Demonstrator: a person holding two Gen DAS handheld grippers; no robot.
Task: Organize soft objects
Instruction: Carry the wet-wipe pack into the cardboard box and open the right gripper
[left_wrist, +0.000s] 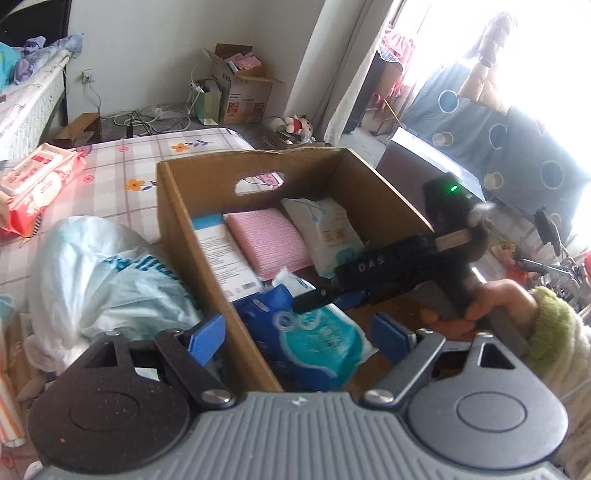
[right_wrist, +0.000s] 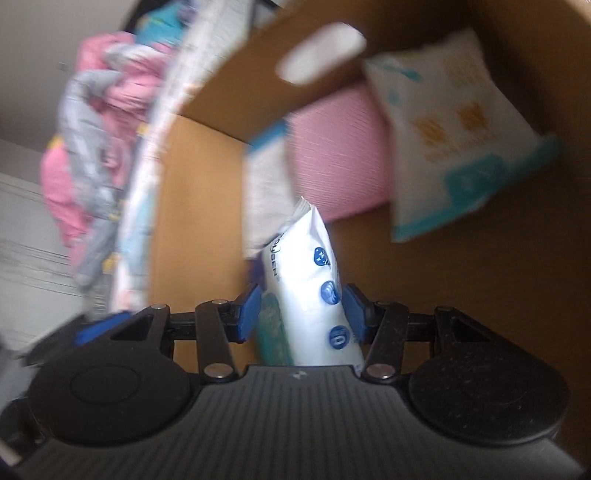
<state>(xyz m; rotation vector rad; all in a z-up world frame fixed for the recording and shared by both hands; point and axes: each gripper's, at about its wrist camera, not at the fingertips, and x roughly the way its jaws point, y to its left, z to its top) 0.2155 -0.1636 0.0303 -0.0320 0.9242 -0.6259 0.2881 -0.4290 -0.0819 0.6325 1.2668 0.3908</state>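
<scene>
The cardboard box (left_wrist: 177, 206) fills the middle of the left wrist view; its near end is cut off by the left gripper's body, and its handle slot sits at 12 o'clock. Beside it at 9 o'clock lies a pale plastic bag (left_wrist: 107, 273), contents not discernible. At the far end of the box stand a blue-and-white pack (left_wrist: 221, 254), a pink pack (left_wrist: 262, 243) and a white tissue pack (left_wrist: 328, 236) side by side. Nearer, a blue wipes pack (left_wrist: 314, 343) lies on the box floor, partly hidden by the right gripper (left_wrist: 314, 299).

The left gripper (left_wrist: 299, 338) is spread wide with nothing between its pads — it straddles the box's left wall. A hand (left_wrist: 498, 299) (fuzzy green-and-cream cuff) holds the right gripper at 3 o'clock.

The right wrist view is heavily blurred. There the right gripper (right_wrist: 299, 314) has a white pouch with blue dots (right_wrist: 317, 291) upright between its pads, inside the box; whether both pads press on it cannot be told. A teal pack (right_wrist: 271, 328) shows just left of the pouch, mostly hidden.
</scene>
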